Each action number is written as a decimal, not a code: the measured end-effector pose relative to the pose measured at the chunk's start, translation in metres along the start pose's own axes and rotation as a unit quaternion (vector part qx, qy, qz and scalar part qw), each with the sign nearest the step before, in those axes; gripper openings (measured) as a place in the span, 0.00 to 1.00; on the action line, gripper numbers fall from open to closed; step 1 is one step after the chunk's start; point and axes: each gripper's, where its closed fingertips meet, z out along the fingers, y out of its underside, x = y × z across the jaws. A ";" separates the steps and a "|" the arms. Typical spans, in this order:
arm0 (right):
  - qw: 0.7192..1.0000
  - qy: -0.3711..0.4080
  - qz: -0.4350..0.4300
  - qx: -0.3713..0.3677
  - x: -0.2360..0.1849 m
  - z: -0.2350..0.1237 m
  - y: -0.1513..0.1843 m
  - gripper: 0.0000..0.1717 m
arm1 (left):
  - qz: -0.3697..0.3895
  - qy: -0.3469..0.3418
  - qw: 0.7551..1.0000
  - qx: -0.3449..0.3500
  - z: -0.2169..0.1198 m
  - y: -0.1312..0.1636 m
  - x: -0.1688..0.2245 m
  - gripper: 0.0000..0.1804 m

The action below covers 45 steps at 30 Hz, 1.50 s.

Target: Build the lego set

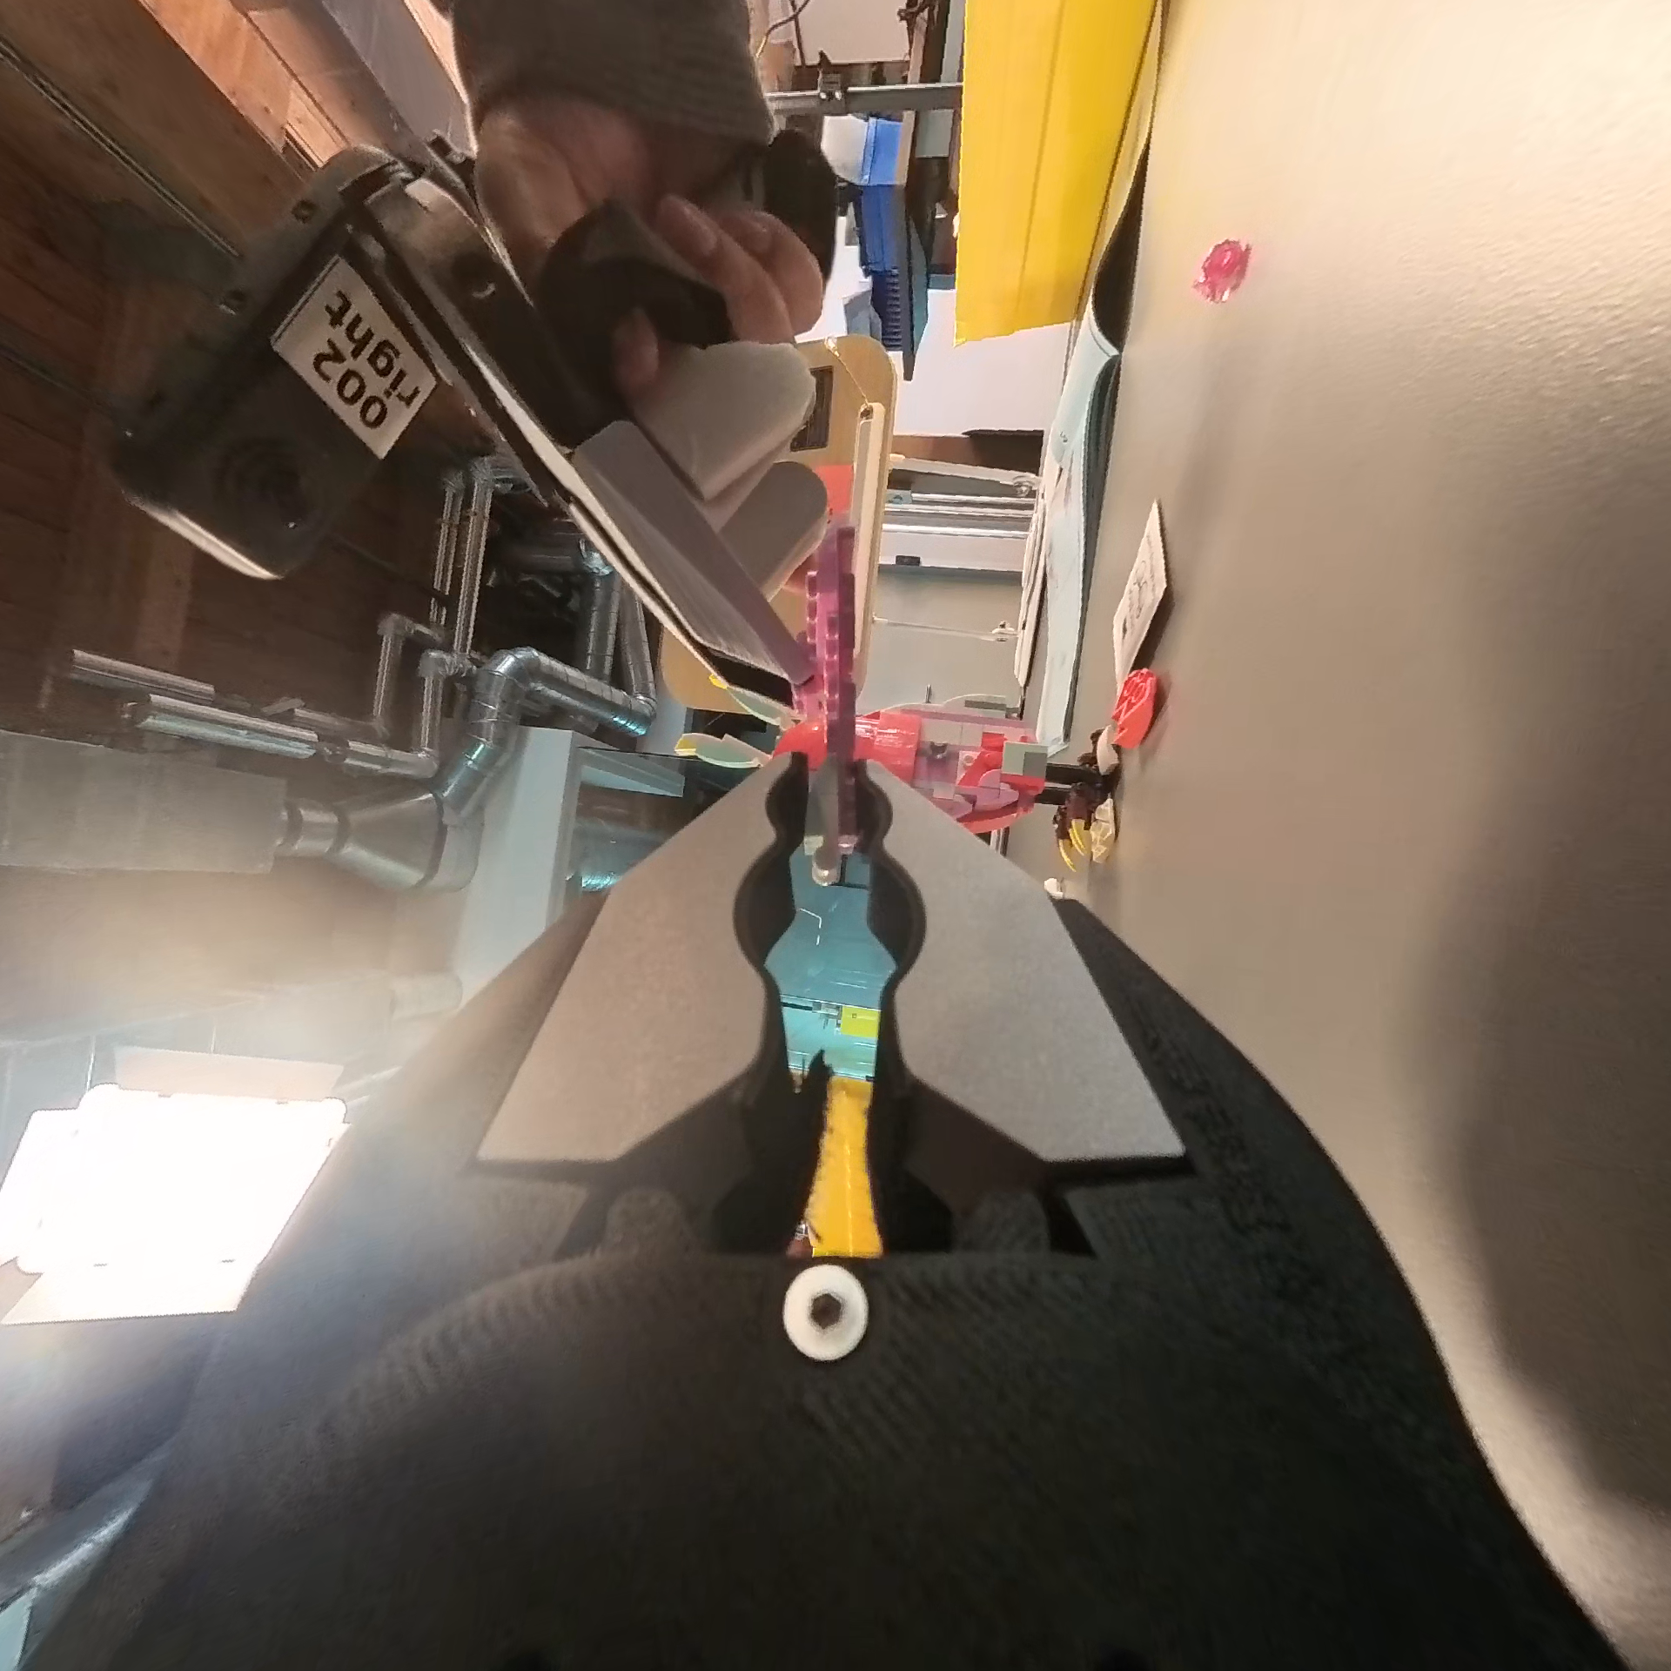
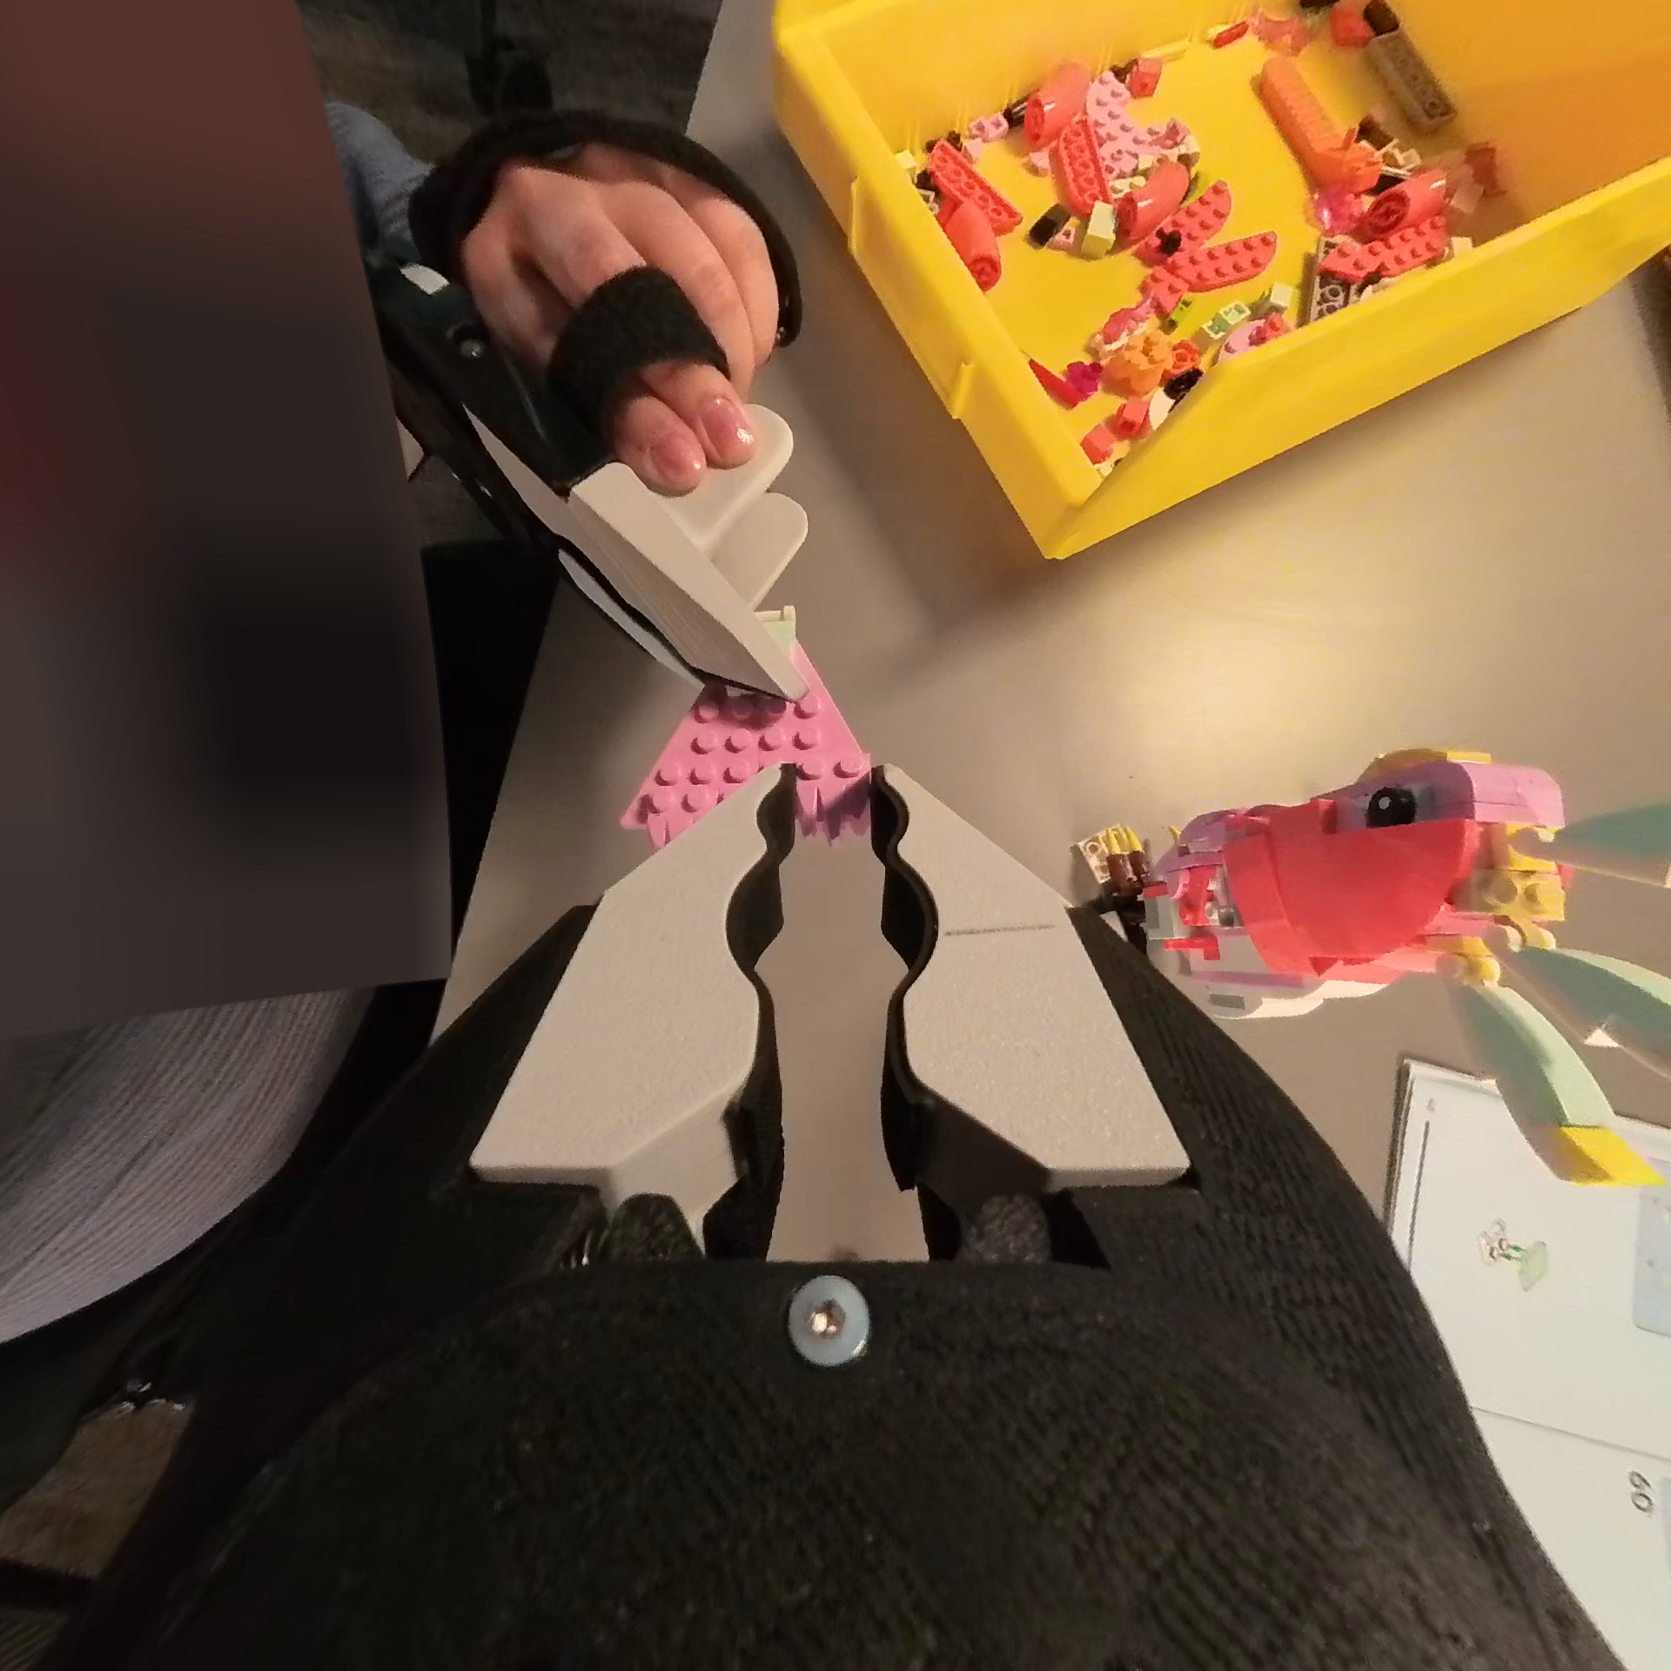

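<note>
Clearly we hold the pink plate (image 2: 723, 755) above the worktop (image 2: 904, 633) edge from both ends: left jaws (image 1: 839, 785) narrow, pinching it edge-on, right jaws (image 2: 832, 769) narrow on its toothed edge. Any twist could snap studs loose or drop it. Our yellow bin (image 2: 995, 389) holds loose red and pink bricks (image 2: 1175, 226), with a brick fish (image 2: 1356, 895) nearby

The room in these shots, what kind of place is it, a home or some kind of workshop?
Likely a lab or workshop: exposed metal ducting, a grey worktable, and a yellow parts bin of toy bricks beside a half-built brick fish.
</note>
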 end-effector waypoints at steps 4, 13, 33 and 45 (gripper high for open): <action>1.000 -0.009 0.010 -0.005 -0.001 0.000 0.000 0.09 | 0.000 -0.002 1.000 -0.002 0.000 0.001 -0.001 0.05; 1.000 -0.005 0.010 -0.012 0.003 -0.001 -0.002 0.14 | -0.001 -0.004 1.000 -0.007 0.000 0.002 -0.002 0.05; 0.914 0.170 -0.367 -0.027 -0.013 -0.045 0.001 0.45 | -0.122 0.048 0.988 0.084 -0.001 -0.007 -0.037 0.05; 0.898 0.177 -0.380 0.133 -0.073 -0.133 -0.116 0.25 | -0.179 0.111 0.931 0.298 -0.012 -0.058 -0.175 0.04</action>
